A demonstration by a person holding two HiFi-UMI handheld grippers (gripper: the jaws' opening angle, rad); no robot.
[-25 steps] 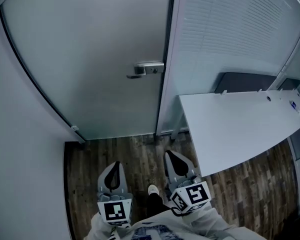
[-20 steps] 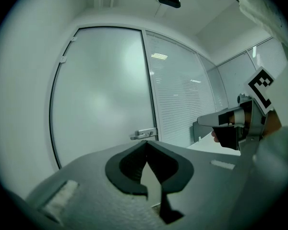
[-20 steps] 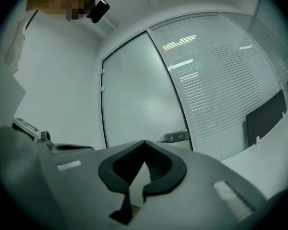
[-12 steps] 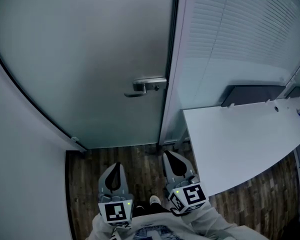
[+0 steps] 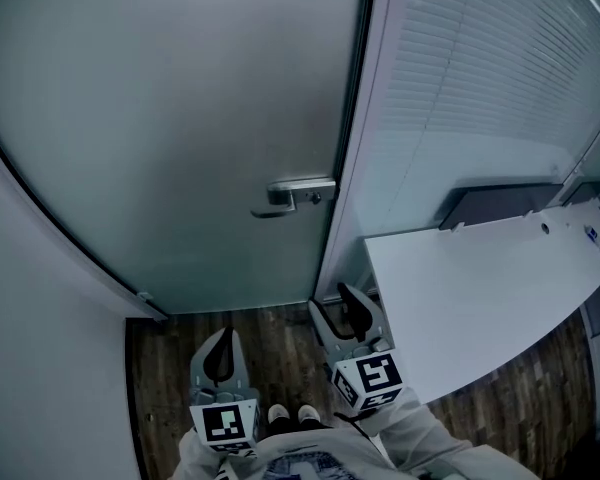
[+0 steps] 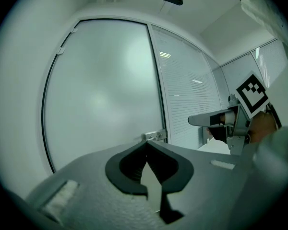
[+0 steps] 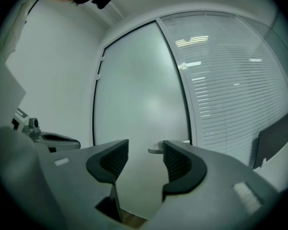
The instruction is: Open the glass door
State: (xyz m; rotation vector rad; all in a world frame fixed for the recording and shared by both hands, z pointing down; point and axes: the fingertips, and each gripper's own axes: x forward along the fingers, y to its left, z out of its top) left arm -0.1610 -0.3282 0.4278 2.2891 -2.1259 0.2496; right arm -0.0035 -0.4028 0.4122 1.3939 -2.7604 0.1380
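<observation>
A frosted glass door (image 5: 180, 118) stands closed ahead, with a metal lever handle (image 5: 292, 195) at its right edge. In the right gripper view the handle (image 7: 158, 149) shows just past the jaws, some way off. My right gripper (image 5: 342, 316) points at the door below the handle; its jaws have just been opening, nothing is between them, and it stands open (image 7: 145, 152). My left gripper (image 5: 220, 360) is lower left, shut with nothing in it (image 6: 147, 145). The door (image 6: 101, 90) and handle (image 6: 153, 136) fill the left gripper view.
A white desk (image 5: 480, 288) juts in at the right, close beside my right gripper. A glass wall with slatted blinds (image 5: 480, 78) runs right of the door frame. A white wall (image 5: 30, 348) closes the left side. Dark wood floor (image 5: 160, 368) lies below.
The door and handle have come closer as I moved forward. The right gripper's jaws have parted and it has reached ahead of the left.
</observation>
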